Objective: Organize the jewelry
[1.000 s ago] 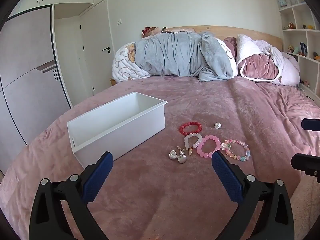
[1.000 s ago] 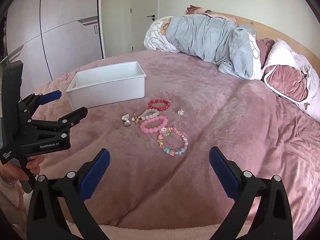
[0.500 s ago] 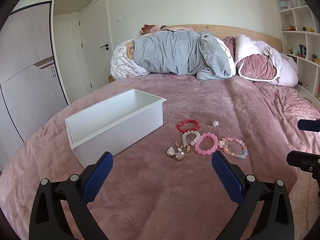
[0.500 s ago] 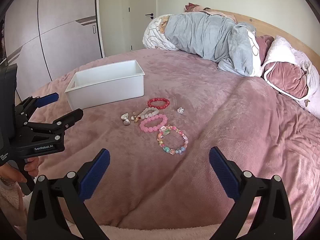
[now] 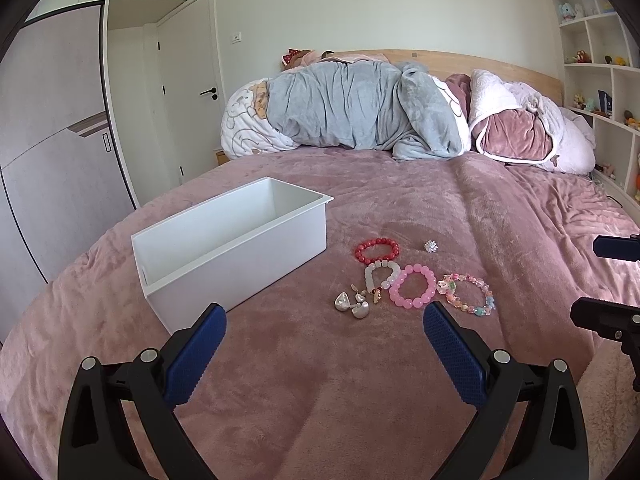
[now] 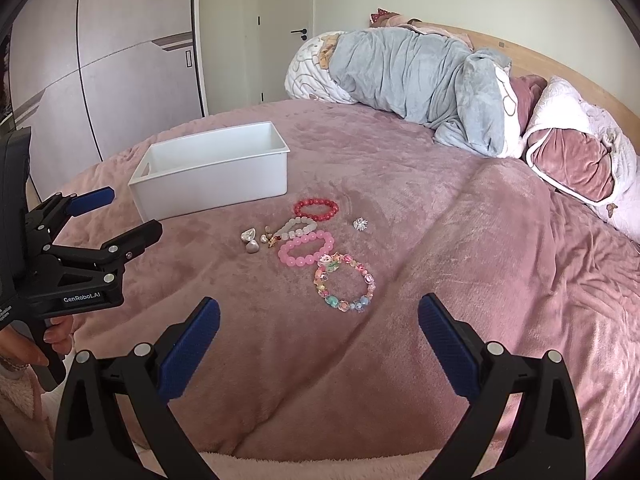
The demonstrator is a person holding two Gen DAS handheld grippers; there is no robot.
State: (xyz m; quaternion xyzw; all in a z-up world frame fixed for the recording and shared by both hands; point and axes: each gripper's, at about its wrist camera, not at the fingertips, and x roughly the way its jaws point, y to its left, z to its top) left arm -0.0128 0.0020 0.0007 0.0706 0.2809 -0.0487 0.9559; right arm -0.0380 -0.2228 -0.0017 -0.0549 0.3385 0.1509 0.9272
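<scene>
1. Both units have drawn slightly back and lifted over the last second: left hand-held gripper (image 5: 324, 338) and right hand-held gripper (image 6: 319, 330) gape wide, empty — nothing grasped yet.
2. Beaded bracelets — multicolour (image 6: 346, 283), pink (image 6: 306, 248), red (image 6: 316, 209) — glossy rounds on the plush bed (image 6: 460, 280).
3. Beyond them, rigid white bin (image 6: 216, 172), smooth-walled, apparently empty.

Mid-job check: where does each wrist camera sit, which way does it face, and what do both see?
Left wrist: on the open left hand-held gripper, facing the headboard over the white bin; right fingers at the edge.
Right wrist: on the open right hand-held gripper, facing the multicolor bracelet; the left hand shows.
Shared: bin, bracelets, pink blanket.
</scene>
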